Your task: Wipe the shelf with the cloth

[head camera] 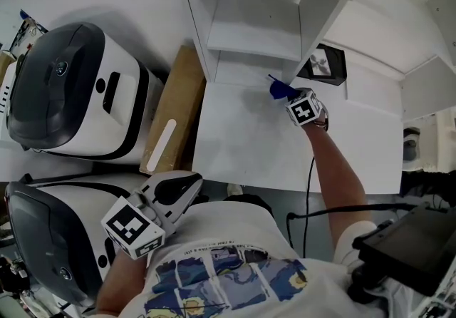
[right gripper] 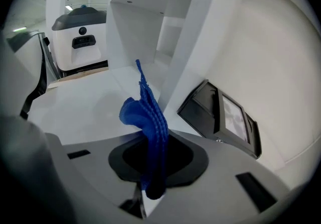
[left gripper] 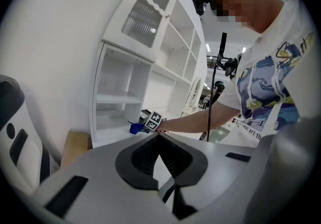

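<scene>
A blue cloth (head camera: 278,88) hangs crumpled from my right gripper (head camera: 288,96), which is shut on it. The gripper hovers over the white counter just in front of the lowest compartment of the white shelf unit (head camera: 254,33), near its right upright. In the right gripper view the cloth (right gripper: 148,111) sticks up from between the jaws, beside the shelf upright (right gripper: 193,42). My left gripper (head camera: 187,185) is held low by the person's torso, shut with nothing in it. In the left gripper view the cloth (left gripper: 136,128) shows far off by the shelf (left gripper: 118,98).
Two big white-and-black machines (head camera: 71,88) (head camera: 50,238) stand at the left, with a wooden board (head camera: 175,108) leaning between them and the counter. A black framed picture (head camera: 324,63) leans right of the shelf. A black device (head camera: 413,242) and a cable (head camera: 311,188) sit at the lower right.
</scene>
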Tool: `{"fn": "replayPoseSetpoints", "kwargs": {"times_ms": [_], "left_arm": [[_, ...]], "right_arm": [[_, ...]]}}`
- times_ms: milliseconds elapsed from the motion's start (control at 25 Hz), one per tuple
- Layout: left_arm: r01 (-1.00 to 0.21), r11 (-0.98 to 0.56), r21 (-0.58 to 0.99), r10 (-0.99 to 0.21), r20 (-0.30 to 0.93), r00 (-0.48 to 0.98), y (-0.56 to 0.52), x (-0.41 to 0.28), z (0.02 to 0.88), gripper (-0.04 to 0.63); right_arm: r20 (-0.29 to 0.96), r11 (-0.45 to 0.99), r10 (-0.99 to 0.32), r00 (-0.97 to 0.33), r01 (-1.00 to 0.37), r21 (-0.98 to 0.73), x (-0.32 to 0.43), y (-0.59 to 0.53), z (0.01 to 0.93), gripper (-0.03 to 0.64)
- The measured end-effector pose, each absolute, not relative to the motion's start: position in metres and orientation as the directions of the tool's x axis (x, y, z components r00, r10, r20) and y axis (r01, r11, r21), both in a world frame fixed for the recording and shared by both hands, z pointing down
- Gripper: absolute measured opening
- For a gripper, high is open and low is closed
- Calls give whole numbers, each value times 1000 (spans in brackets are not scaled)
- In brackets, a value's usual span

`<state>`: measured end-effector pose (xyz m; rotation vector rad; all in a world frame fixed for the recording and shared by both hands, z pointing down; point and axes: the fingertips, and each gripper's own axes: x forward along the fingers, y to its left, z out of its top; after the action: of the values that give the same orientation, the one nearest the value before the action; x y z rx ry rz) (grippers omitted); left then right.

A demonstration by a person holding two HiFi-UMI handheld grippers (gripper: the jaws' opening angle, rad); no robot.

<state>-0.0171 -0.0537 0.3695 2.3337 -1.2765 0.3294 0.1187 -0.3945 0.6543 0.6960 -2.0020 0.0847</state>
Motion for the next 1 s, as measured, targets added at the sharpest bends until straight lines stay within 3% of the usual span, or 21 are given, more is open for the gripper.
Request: {"fn": "replayPoseSetpoints", "kwargs": {"times_ms": [1000], "left_arm": [[-811,-506,295,-745,324,582,-38,24,363,3]], "right_arm": [[674,805,-580,-458,-448,389,128,-404,495,69]]}}
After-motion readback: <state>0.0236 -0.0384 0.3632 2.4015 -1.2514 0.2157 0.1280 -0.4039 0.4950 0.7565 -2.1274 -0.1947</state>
